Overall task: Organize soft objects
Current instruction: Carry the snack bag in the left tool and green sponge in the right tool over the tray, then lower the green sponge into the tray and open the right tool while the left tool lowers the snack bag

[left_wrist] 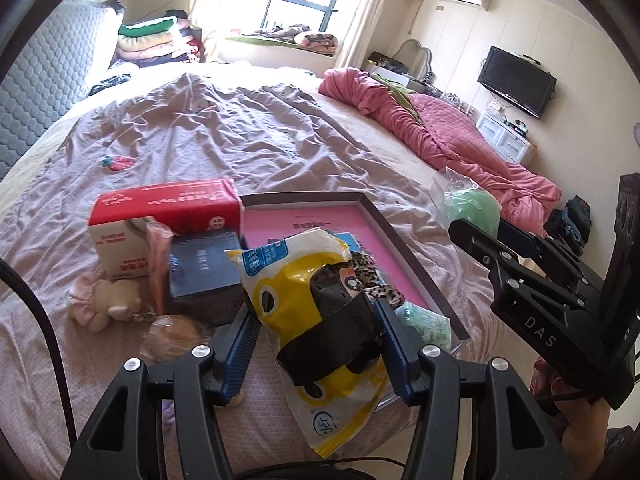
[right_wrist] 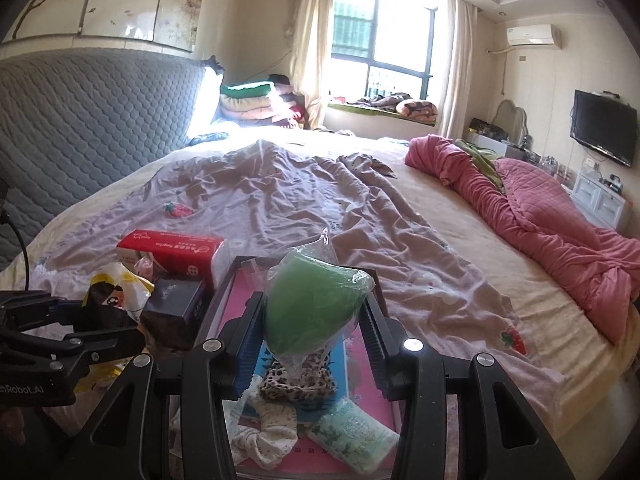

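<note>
Your bed wears a wrinkled mauve sheet. At six o'clock, your left gripper jaws pinch a crinkly yellow packet; your right gripper jaws clamp a rounded green sponge in clear plastic.

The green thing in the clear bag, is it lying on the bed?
No, the right hand-held gripper holds the green thing up above the tray.

Glossy plastic bag, crinkled clear film round the green sponge — bedsheet matt, wrinkled cloth.

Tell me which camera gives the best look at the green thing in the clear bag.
The right wrist view: the green item in its clear bag fills the centre, clamped in the right tool. The left wrist view catches it only at the right, partly behind that tool.
</note>
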The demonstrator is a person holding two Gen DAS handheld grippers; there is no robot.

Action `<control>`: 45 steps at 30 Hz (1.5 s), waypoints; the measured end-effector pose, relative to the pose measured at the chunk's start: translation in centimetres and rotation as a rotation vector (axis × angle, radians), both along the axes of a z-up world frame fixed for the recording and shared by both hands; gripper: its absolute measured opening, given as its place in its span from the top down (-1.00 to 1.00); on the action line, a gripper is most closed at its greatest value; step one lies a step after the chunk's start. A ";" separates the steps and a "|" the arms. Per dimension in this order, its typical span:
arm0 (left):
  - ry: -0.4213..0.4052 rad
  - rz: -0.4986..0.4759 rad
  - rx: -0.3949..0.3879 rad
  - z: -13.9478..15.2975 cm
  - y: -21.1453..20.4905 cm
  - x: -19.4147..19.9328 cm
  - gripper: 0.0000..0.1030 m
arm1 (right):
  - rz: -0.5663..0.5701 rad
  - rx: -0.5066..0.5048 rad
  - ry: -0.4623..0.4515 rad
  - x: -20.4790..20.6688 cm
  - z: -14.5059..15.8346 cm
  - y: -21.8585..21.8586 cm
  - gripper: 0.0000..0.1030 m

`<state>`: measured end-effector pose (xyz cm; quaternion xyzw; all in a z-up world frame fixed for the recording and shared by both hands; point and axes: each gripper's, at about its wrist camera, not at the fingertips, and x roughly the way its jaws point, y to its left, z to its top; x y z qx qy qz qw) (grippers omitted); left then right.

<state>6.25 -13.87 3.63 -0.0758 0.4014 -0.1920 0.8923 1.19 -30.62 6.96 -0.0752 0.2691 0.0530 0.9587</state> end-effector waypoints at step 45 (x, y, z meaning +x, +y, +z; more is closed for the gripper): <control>0.205 -0.277 0.031 -8.2 -10.1 4.1 -0.11 | -0.127 0.107 0.182 4.5 -6.4 -6.4 0.07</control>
